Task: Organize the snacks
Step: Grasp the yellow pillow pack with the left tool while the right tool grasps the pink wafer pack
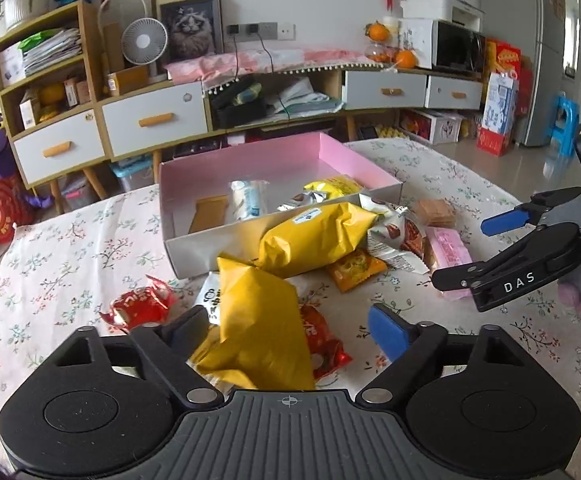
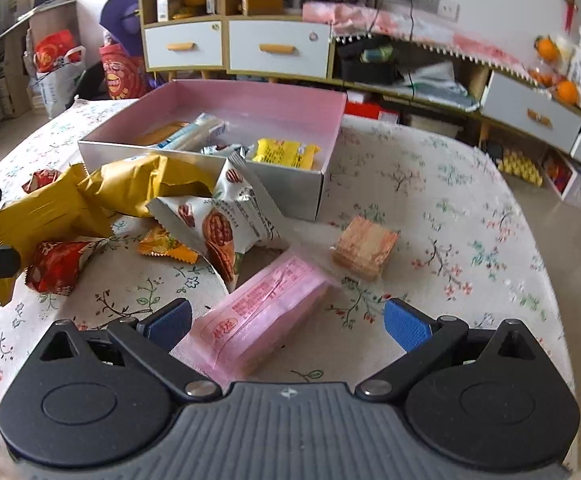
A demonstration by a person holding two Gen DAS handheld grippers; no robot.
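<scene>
While a yellow packet point(image 1: 258, 320) lies between the blue pads of the left gripper point(image 1: 290, 326), the jaws are seen spread wide; the left pad appears to touch the packet's edge, the right pad stands clear of it, so no grip is shown. Under this packet a red wrapped sweet point(image 1: 324, 344) is partly covered, and a second red sweet point(image 1: 140, 306) lies just beside it on the flowered tablecloth point(image 1: 70, 248).

A pink packet point(image 2: 258, 320) is framed by the right gripper point(image 2: 288, 326), whose jaws are likewise held apart, neither pad pressing on the wrapper. Near it a small block of wafers point(image 2: 364, 248) is set on the cloth, well apart from the pile.

Against the front wall of the pink-lined box point(image 2: 322, 184) a second yellow packet point(image 1: 316, 236) and a white nut packet point(image 2: 218, 220) are leaned, with a small orange sachet point(image 2: 166, 246) beside them. Inside the box a yellow biscuit packet point(image 2: 284, 154) and a few other snacks are already laid.
</scene>
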